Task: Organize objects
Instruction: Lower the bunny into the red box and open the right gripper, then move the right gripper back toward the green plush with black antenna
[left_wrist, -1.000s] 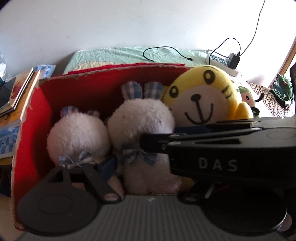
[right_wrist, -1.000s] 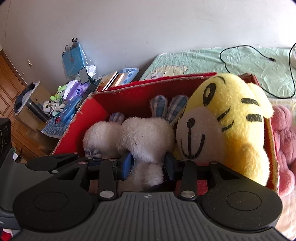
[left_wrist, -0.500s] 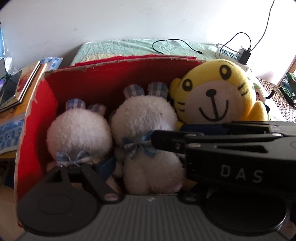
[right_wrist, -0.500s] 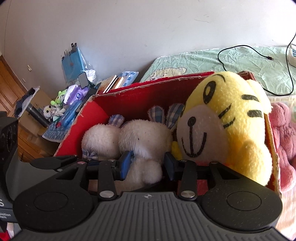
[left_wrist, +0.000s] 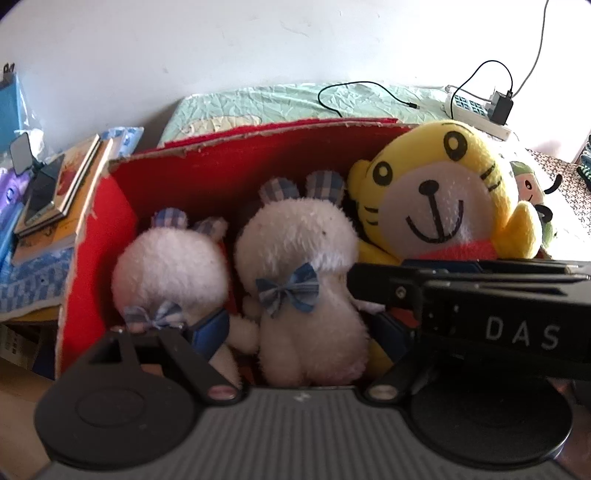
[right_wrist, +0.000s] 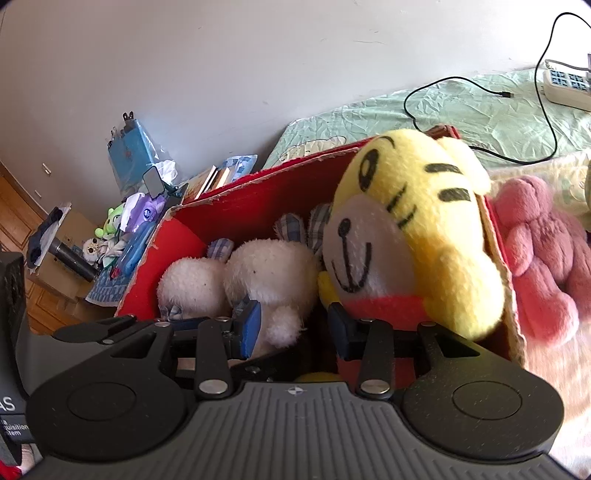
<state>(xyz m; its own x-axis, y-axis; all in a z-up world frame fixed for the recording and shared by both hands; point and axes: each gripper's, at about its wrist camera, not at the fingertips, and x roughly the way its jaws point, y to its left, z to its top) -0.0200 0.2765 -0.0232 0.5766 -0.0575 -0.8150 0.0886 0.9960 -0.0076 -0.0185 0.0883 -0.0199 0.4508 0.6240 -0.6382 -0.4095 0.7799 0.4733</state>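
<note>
Box (left_wrist: 236, 173): red cardboard, centre of frame; stiff but torn at the rim, likely light; holds three plush toys.
Tiger (right_wrist: 417, 229): yellow, right end of box, head above the rim; soft, light, squashy; best pinched at the body, not the round head.
Bunnies (left_wrist: 299, 280): two white ones, left and centre in box; fluffy, compressible; take by the torso.
Left gripper (left_wrist: 299, 332): fingers spread wide either side of the centre bunny's body.
Right gripper (right_wrist: 295, 328): fingers apart, gripping nothing.
</note>
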